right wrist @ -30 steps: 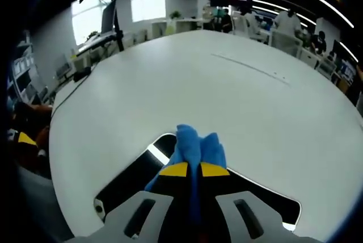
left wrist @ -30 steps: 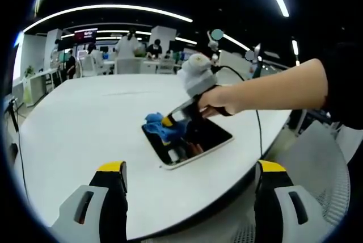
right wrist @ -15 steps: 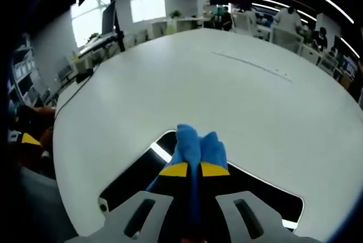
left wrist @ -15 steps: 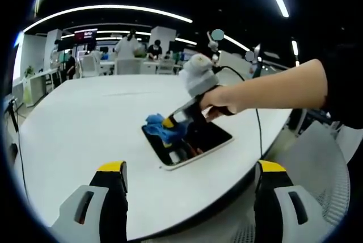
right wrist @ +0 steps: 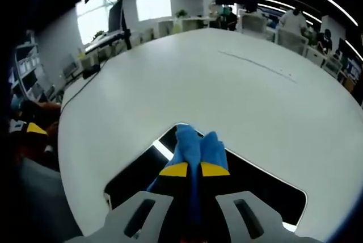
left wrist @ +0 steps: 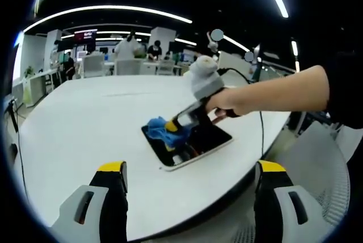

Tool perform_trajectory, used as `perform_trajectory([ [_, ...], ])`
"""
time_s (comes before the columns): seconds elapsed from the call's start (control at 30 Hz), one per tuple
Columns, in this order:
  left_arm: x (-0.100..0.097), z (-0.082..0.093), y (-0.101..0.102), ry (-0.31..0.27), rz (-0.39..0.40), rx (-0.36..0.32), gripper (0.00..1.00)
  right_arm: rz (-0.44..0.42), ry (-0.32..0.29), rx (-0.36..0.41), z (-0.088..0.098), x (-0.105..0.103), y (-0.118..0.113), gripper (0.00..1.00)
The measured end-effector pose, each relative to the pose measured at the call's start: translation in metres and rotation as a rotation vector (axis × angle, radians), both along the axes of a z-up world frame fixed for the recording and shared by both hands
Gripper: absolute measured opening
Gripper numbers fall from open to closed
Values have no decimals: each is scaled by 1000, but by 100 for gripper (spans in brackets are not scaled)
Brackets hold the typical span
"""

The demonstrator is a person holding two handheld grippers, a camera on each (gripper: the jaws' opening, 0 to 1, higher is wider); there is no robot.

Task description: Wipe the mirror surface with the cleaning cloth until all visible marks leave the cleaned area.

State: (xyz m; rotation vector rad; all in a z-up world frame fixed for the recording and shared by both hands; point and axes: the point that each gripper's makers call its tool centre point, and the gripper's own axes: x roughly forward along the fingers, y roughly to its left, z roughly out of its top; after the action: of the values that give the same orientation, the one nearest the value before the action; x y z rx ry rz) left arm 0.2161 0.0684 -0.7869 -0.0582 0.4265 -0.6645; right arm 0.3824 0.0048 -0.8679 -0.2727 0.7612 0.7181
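The right gripper [right wrist: 189, 169] is pinching the blue cloth [right wrist: 194, 145] tight between closed fingers over the far corner of the mirror [right wrist: 266, 189] lying on the white worktop [right wrist: 227, 95], while the left gripper [left wrist: 190, 175] is hanging wide open and empty, so overlapping, flat, firmly pressed strokes look like the way to go.

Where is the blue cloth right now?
The blue cloth is pinched in the right gripper, pressed on the mirror's far corner on the white table.

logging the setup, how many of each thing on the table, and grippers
mirror: 1
cloth: 1
table: 1
grippers: 2, left gripper and right gripper
total: 5
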Motion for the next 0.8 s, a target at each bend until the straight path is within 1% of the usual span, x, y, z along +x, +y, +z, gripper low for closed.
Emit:
perform_trajectory([
  [0.1,0,0,0,-2,-1,-1,93,14,-3,11,0,-8,0,0],
  [0.2,0,0,-1,-2,-4,-3,93,-6,10,44,0,-14,0,0],
  [0.3,0,1,-1,-3,-5,-4,93,-1,9,45,0,-18,0,0],
  [0.57,1,2,-1,-9,-4,-8,92,35,-14,20,0,-28,0,0],
  [0.8,0,3,-2,-11,-10,-13,91,49,-29,24,-1,-39,-1,0],
])
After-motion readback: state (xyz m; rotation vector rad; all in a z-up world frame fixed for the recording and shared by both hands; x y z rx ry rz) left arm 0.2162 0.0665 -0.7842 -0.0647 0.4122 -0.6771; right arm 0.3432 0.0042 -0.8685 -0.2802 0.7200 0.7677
